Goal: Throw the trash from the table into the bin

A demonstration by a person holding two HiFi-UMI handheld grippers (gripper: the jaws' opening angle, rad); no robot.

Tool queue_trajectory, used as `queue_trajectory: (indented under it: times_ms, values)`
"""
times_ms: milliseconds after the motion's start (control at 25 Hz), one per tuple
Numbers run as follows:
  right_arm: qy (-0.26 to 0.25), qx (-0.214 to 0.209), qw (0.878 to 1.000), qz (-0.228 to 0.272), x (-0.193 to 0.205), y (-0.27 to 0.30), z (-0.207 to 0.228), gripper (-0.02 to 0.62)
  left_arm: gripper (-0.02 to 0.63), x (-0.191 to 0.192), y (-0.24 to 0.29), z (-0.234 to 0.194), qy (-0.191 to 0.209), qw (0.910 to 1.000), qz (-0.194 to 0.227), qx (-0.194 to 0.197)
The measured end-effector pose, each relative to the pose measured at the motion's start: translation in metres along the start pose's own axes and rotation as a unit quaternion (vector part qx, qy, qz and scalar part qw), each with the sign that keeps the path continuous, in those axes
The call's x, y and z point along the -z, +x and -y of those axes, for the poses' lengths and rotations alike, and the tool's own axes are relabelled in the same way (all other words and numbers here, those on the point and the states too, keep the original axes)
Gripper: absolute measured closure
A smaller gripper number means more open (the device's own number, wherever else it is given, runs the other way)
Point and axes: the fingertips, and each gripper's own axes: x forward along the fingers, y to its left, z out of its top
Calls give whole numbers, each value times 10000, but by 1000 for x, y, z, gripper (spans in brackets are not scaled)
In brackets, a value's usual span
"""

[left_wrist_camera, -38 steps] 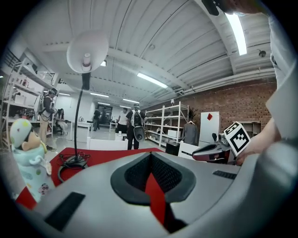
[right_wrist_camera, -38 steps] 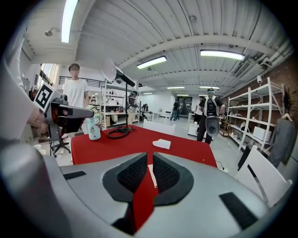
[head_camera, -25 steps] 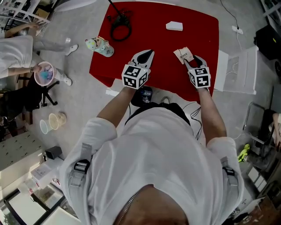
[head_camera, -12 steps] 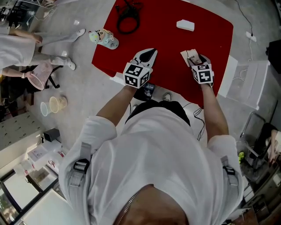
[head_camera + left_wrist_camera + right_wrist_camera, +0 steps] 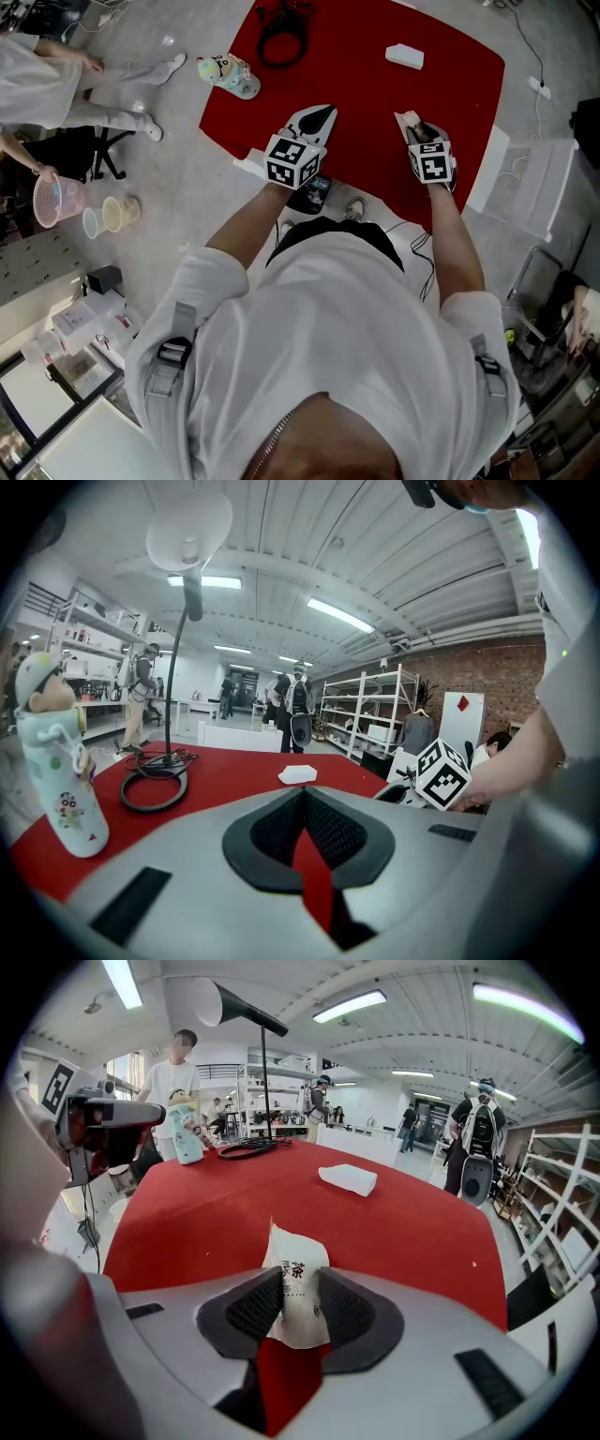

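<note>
Right tongs (image 5: 417,129) (image 5: 298,1302) tipped down over the near right part of the red table (image 5: 375,94), jaws just drawn closer, pads now pressing both faces of a white tea sachet (image 5: 407,120) (image 5: 292,1262). Sachet upright in that narrow grip, pointed top corner sticking out past the tips, dark print across the middle, lower edge hidden behind the tongs; impossible to tell whether touching the red surface. Left tongs (image 5: 316,114) (image 5: 302,808) fully together, pads meeting along one seam, nothing between them, held near the table's front edge and aimed across the top, well apart from the sachet. Farther up the table on the right side, a crumpled white paper (image 5: 404,56) (image 5: 297,774) (image 5: 348,1179) lying alone, apart from both tongs. At the far end, a black cable coil (image 5: 283,42) (image 5: 153,787) looped around the foot of a lamp stem (image 5: 192,621). By the left edge, a pale bottle (image 5: 230,77) (image 5: 56,752) (image 5: 187,1129) with a cartoon-figure cap, standing upright. Off the table to the left, over the grey floor, a pink mesh basket (image 5: 53,199) just beside two small cups (image 5: 111,216), all well apart from the sachet and the tongs. Beyond the table in both gripper views, shelving and several standing people in a bright hall.
</note>
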Motion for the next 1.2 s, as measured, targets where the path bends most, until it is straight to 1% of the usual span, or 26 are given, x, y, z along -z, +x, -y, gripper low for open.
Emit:
queue_trajectory:
  times_ms: [80,160,360,560,720,920,1200]
  values:
    - [-7,85,9999,57,-2,-4,-1,503,595,1,-2,-1,-30,10000,26,-16]
    - [21,119,9999,117,-5,-8,-3,530,595,2,-5,-4,-59,10000,64,-39]
    - [114,183,9990,394,-22,-25,-19,545,595,3,-23,-12,-75,9999,136,-74]
    - [109,132,9976,671,-44,-42,-60,545,595,3,-59,-27,-108,9994,298,-166]
    - [15,-16,9965,838,-61,-48,-109,545,595,12,-97,-45,-143,9988,373,-273]
    - [-184,-299,9941,1022,-86,-52,-189,545,595,28,-159,-75,-206,9976,440,-498]
    - [-480,-761,9912,971,-90,-46,-311,545,595,71,-260,-123,-288,9954,289,-861]
